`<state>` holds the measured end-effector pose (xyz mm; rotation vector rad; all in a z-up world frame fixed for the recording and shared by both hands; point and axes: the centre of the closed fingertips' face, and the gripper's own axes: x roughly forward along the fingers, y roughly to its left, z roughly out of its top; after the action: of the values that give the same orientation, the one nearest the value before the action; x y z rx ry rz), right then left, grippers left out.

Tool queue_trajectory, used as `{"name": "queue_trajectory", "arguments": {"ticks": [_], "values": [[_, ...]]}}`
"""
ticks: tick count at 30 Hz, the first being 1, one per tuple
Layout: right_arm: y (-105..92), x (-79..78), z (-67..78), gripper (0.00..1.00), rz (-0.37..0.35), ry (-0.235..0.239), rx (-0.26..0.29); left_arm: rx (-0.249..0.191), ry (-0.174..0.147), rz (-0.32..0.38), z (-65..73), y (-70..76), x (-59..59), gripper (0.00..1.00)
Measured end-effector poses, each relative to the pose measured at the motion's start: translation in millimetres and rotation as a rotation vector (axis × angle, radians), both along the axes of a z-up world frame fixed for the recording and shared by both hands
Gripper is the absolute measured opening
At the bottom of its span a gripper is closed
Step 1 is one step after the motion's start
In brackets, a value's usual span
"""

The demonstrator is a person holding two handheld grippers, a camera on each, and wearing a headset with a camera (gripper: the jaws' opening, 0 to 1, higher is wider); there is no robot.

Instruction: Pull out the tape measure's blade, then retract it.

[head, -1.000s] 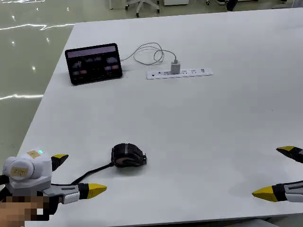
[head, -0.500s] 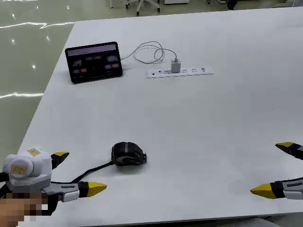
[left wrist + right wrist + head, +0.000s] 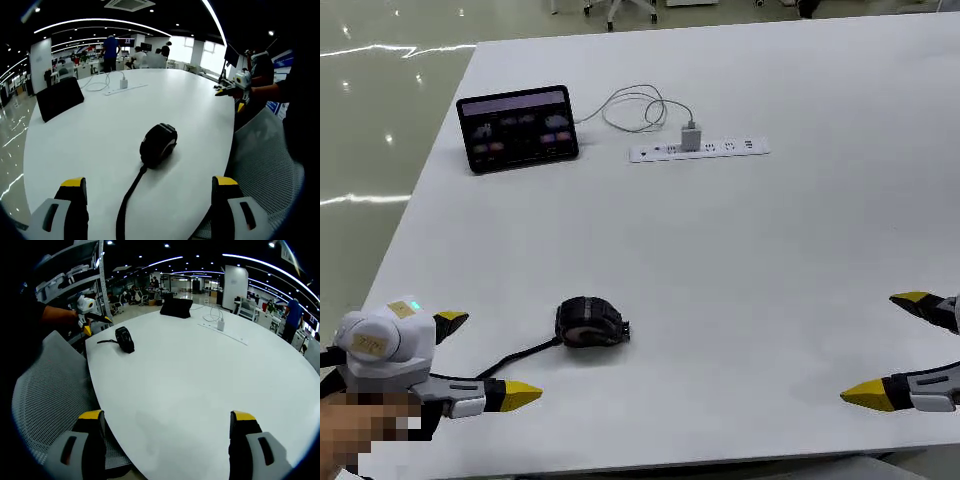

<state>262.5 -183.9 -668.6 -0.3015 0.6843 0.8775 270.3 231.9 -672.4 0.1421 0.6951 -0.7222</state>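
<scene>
A black tape measure [image 3: 589,323] lies on the white table [image 3: 720,250], its black wrist strap [image 3: 510,362] trailing toward the front left. My left gripper [image 3: 485,355] stands open at the front left corner, a short way from the tape measure [image 3: 159,143], with the strap [image 3: 128,200] running between its yellow-tipped fingers. My right gripper [image 3: 892,345] is open at the front right edge, far from the tape measure [image 3: 124,338], nothing between its fingers. The left gripper [image 3: 90,315] also appears beyond the tape measure in the right gripper view. The blade is inside the case.
A dark tablet [image 3: 516,129] stands propped at the back left. A white power strip [image 3: 698,151] with a plugged charger and coiled cable [image 3: 635,110] lies behind the middle. A grey mesh chair [image 3: 55,390] sits by the table's front edge.
The head camera tilted slightly. The right gripper has edged a little leftward along the front edge. The tape measure has not moved.
</scene>
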Motion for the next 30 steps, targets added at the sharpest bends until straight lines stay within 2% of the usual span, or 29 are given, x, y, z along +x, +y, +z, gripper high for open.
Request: {"name": "queue_trajectory", "arguments": {"ticks": [7,11,15,17,20,23,30], "values": [[6.9,1.2,-0.5,1.0,0.02,0.023,0.013,0.02,-0.012,-0.051,3.5,-6.3,9.7,1.0],[10.0,2.9,0.5,1.0,0.028,0.02,0.015,0.04,0.001,-0.081,2.0,-9.0,12.8,1.0],[13.2,7.0,2.9,1.0,0.031,0.013,0.017,0.051,-0.011,-0.094,3.8,-11.9,18.9,1.0],[14.7,8.9,3.2,1.0,0.037,0.013,0.015,0.05,0.002,-0.107,2.8,-14.0,19.2,1.0],[17.6,11.8,3.8,1.0,0.045,0.011,0.013,0.078,-0.011,-0.142,0.4,-17.2,19.0,1.0],[21.9,14.9,5.2,1.0,0.052,0.009,0.015,0.082,0.006,-0.157,-3.7,-20.2,19.1,1.0],[35.7,21.3,4.9,1.0,0.09,0.011,0.008,0.09,0.014,-0.195,-5.6,-27.7,26.7,1.0]]}}
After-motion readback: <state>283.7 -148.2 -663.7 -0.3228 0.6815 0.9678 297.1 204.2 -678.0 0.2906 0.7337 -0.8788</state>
